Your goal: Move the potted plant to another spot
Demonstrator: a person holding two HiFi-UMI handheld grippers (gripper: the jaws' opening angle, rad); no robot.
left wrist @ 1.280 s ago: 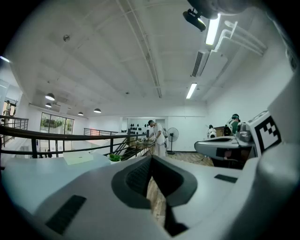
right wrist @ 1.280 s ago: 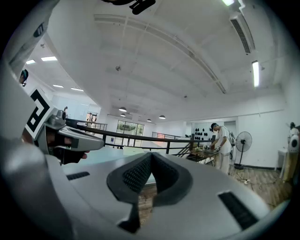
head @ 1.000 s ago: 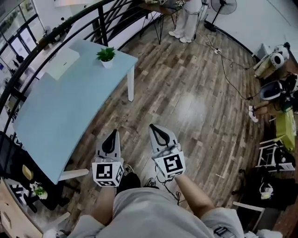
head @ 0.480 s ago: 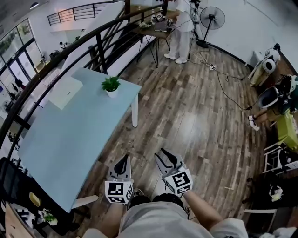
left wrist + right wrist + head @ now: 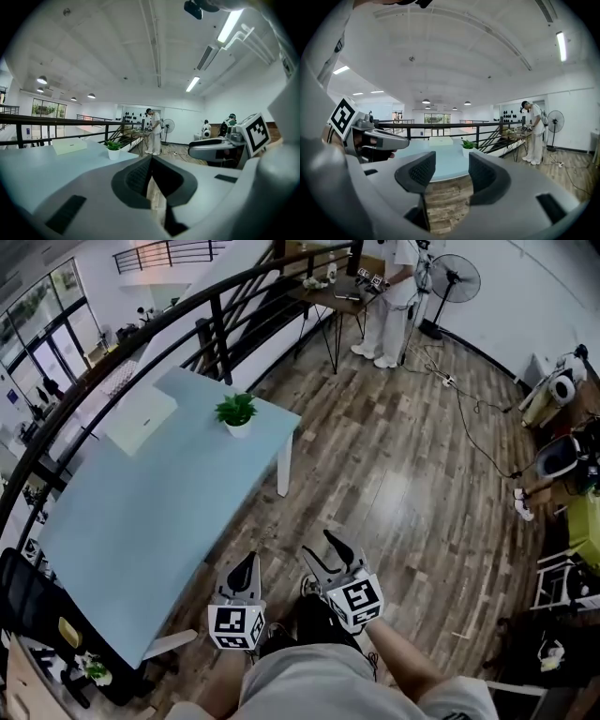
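The potted plant [image 5: 236, 414] stands near the far corner of the pale blue surface [image 5: 131, 493], well apart from both your grippers. You seem to be on the approach. Your left gripper [image 5: 244, 570] has its fingers closed on nothing. Your right gripper [image 5: 319, 551] has just been opening its fingers, and only floor shows between them. Next, step closer and bring open fingers around the pot. The pot is too small here to judge its shape or grip.

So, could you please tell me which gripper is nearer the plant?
Left, narrowly. The left gripper is over the floor by the table's near edge, well short of the plant; the right gripper sits beside it, further from the table.
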